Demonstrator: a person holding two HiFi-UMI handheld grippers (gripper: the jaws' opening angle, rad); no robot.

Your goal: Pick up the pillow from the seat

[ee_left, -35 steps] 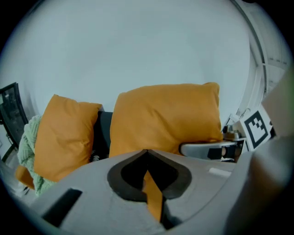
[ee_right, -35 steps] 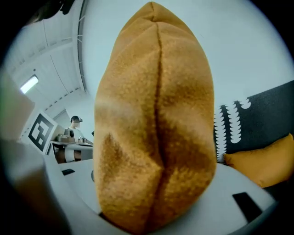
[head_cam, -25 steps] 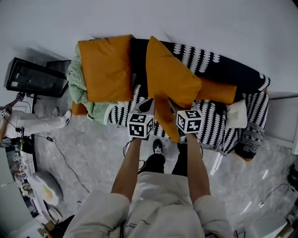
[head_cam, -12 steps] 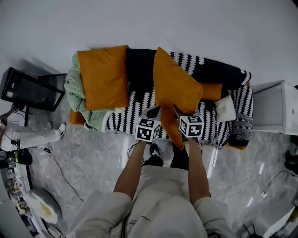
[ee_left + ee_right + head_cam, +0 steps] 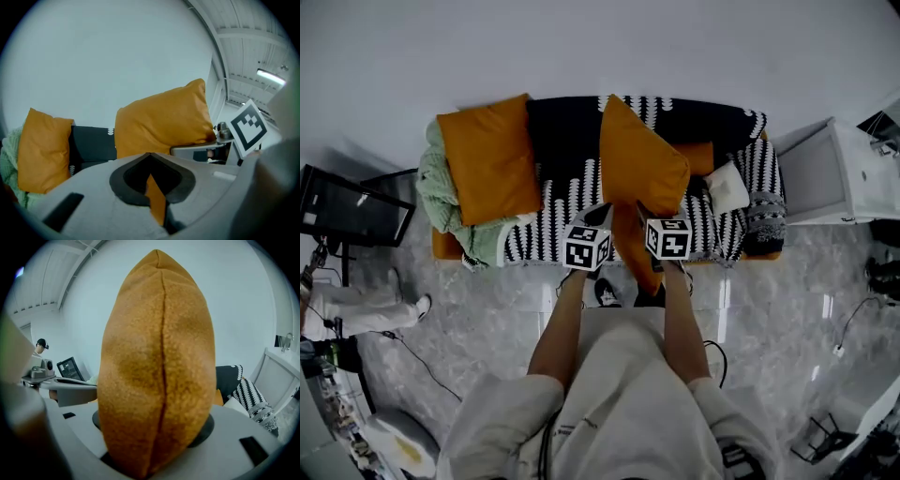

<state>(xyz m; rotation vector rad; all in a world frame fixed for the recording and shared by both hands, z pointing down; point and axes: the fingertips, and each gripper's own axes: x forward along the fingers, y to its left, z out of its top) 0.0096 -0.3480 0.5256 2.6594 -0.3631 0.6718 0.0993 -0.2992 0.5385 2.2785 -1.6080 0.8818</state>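
L tongs [image 5: 600,214] & R tongs [image 5: 643,210] grip orange pillow [image 5: 639,164] over sofa [image 5: 572,187].

Head view: high up, steeply down, whole sofa [image 5: 572,192] in frame, far off. Left gripper view: low, along its jaws toward the wall [image 5: 117,56], orange pillow [image 5: 161,124] near. Right gripper view: pillow's seam edge right at the lens, fills the frame. All three share that pillow; the head and left gripper views also share the second pillow [image 5: 42,150].

No text, label, brand or number can be read in any view.
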